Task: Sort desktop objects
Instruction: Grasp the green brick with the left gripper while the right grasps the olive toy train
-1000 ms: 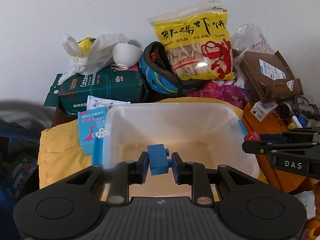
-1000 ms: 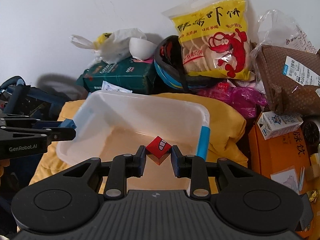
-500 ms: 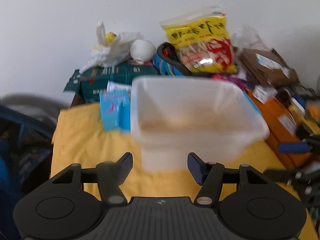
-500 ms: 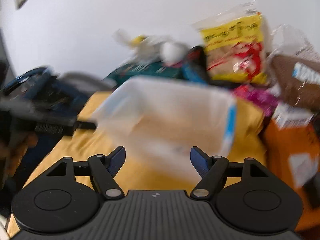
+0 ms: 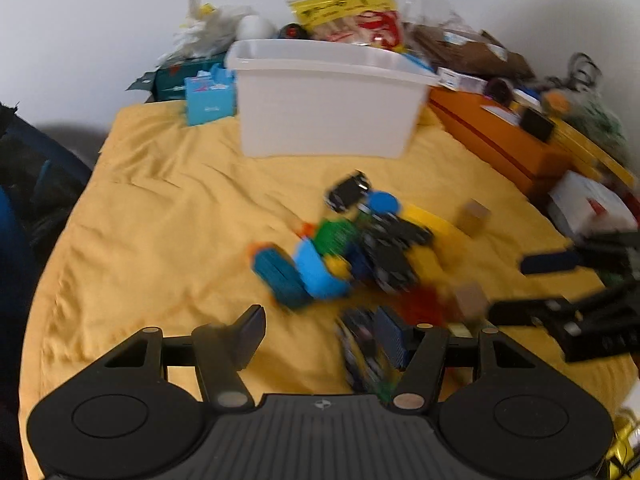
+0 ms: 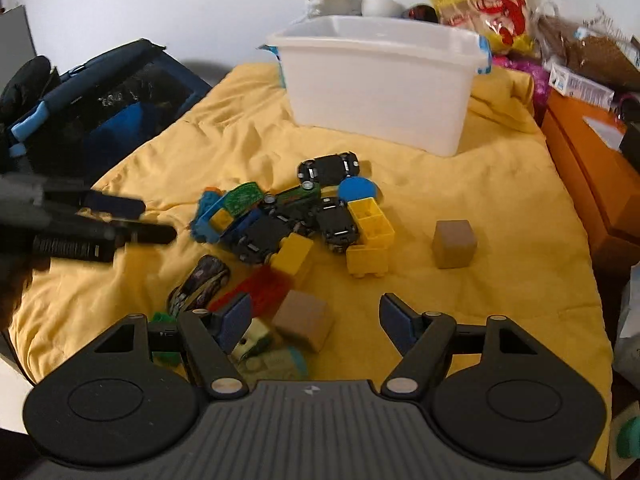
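A pile of toys (image 6: 288, 220) lies on the yellow cloth (image 6: 480, 200): black toy cars, yellow bricks (image 6: 370, 220), a blue disc (image 6: 357, 190), a red brick (image 6: 256, 288) and two tan cubes (image 6: 454, 243). The pile (image 5: 344, 256) is blurred in the left wrist view. A white plastic bin (image 6: 380, 80) stands behind it, also in the left wrist view (image 5: 324, 100). My left gripper (image 5: 324, 332) is open and empty, low over the pile's near edge. My right gripper (image 6: 316, 320) is open and empty above a tan cube (image 6: 304, 320).
A yellow shrimp-chip bag (image 6: 480, 4), white plastic bags and a green box stand behind the bin. An orange box (image 6: 592, 168) lines the right side. A dark blue bag (image 6: 100, 108) lies left of the cloth. A blue card box (image 5: 210, 96) stands left of the bin.
Both grippers let go of their bricks over the bin, opened wide, and pulled back and down to the toy pile on the cloth.
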The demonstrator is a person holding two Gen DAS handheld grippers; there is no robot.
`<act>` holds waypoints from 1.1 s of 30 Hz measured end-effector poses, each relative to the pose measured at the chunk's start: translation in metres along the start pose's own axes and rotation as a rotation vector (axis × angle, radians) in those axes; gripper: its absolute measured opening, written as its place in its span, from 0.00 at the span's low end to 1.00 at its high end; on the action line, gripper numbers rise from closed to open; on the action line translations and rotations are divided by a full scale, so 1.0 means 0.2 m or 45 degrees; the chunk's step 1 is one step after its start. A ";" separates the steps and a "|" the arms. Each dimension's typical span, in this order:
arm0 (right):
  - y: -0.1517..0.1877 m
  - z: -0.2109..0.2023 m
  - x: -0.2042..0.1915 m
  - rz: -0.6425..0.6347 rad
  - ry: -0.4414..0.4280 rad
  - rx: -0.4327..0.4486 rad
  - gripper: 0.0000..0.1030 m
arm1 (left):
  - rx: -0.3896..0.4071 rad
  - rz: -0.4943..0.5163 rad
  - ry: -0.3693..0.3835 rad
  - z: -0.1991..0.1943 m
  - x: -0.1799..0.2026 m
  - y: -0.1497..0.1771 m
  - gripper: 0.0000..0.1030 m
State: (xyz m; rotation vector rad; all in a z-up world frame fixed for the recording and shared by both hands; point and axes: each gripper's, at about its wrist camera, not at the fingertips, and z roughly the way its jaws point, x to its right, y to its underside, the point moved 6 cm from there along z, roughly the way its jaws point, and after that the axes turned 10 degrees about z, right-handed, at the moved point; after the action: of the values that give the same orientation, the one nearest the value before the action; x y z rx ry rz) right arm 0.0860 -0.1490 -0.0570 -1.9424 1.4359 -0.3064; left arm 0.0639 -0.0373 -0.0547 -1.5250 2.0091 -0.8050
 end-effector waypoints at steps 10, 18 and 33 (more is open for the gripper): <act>0.23 0.02 -0.11 -0.176 -0.062 -0.046 0.71 | -0.093 0.053 0.107 -0.01 0.19 0.20 0.62; 0.23 0.11 -0.09 -0.225 -0.102 -0.052 0.65 | -0.073 0.060 0.083 0.07 0.22 0.22 0.58; 0.17 -0.05 0.08 -0.045 -0.061 0.023 0.64 | 0.022 0.037 0.091 -0.03 0.16 0.11 0.33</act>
State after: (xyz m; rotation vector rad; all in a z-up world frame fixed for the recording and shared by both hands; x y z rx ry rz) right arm 0.0599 -0.1724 -0.0748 -1.9498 1.3647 -0.2857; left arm 0.0375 -0.0625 -0.0669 -1.4736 2.0653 -0.8748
